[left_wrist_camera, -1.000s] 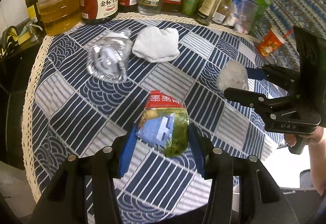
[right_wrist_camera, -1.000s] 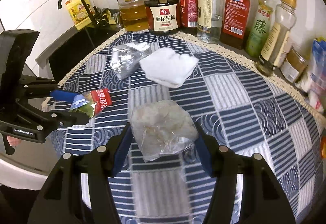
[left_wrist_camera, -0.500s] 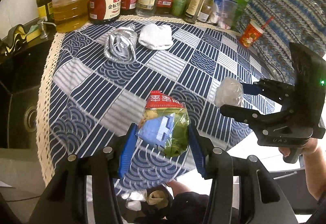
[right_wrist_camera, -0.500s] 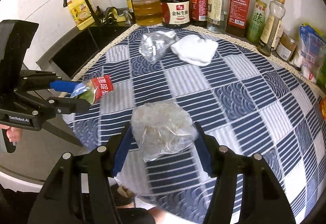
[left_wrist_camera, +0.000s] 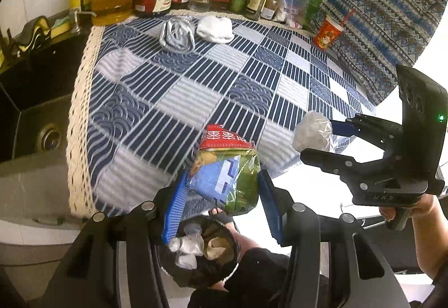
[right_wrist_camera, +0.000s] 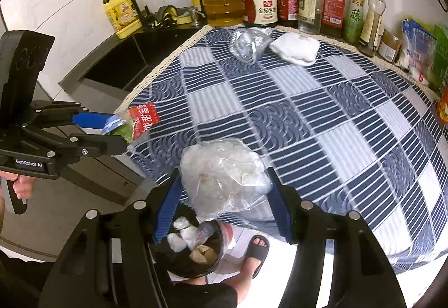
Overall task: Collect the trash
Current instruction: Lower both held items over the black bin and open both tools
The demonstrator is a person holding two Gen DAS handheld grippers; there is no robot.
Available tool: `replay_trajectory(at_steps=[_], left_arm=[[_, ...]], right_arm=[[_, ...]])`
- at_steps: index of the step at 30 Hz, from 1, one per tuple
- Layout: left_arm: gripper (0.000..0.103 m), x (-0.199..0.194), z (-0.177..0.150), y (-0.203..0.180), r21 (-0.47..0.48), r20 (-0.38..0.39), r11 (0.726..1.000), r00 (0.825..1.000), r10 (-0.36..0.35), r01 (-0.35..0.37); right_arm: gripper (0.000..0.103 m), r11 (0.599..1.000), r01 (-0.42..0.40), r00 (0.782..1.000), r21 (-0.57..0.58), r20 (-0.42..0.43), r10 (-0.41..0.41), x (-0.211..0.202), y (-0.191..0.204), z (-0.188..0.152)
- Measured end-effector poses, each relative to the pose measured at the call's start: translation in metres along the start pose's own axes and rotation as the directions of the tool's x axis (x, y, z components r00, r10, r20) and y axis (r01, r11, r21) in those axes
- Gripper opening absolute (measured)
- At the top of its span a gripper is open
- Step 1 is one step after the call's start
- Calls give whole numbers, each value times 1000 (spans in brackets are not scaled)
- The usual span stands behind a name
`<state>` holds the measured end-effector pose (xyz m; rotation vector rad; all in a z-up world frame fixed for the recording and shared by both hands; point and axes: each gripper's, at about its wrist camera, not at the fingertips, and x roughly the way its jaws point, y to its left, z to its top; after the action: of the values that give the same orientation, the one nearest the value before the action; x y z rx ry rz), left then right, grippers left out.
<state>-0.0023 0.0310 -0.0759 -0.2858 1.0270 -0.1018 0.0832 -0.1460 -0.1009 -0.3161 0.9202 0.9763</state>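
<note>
Left wrist view: both claws clamped on trash, snack wrapper left, clear bag right, above bin; crushed bottle at 12 o'clock uncollected.

Matte black left gripper and right gripper, each with ribbed blue pads on angular fingers and silver round screws at the joints. White "GenRobot.AI" lettering on the left body, a green light on the right one. Bare skin on the right hand, dark clothing, black open-toed sandal.
</note>
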Motion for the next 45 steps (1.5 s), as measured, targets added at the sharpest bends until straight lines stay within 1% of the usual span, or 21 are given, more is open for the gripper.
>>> replay_trajectory(at_steps=[5,13,20,24,29,38,41,45], left_arm=[[48,-7,-26,5,-14,-14,1000,1000,2,-2],[48,-4,-58,19,-60,-54,998,998,8,-12],[48,12,-82,26,-97,-110,995,994,1,-12],[48,25,-98,34,-144,-149,990,989,-8,-13],[48,44,-115,39,-182,-199,983,980,-17,-20],[48,86,-148,55,-263,-301,964,953,-39,-44],[48,96,-158,62,-284,-328,957,944,-40,-58],[48,109,-168,70,-313,-356,947,933,-48,-71]], right_arm=[[60,1000,-26,999,6,-18,26,6,20,-17],[60,997,-73,995,11,-73,73,30,44,-40],[60,994,-103,985,36,-135,107,54,53,-64],[60,992,-111,978,55,-170,119,67,51,-77],[60,989,-123,965,80,-222,138,86,48,-94],[60,980,-151,935,128,-304,183,125,44,-120],[60,977,-157,927,144,-321,196,136,42,-126],[60,970,-161,920,181,-329,214,145,31,-132]])
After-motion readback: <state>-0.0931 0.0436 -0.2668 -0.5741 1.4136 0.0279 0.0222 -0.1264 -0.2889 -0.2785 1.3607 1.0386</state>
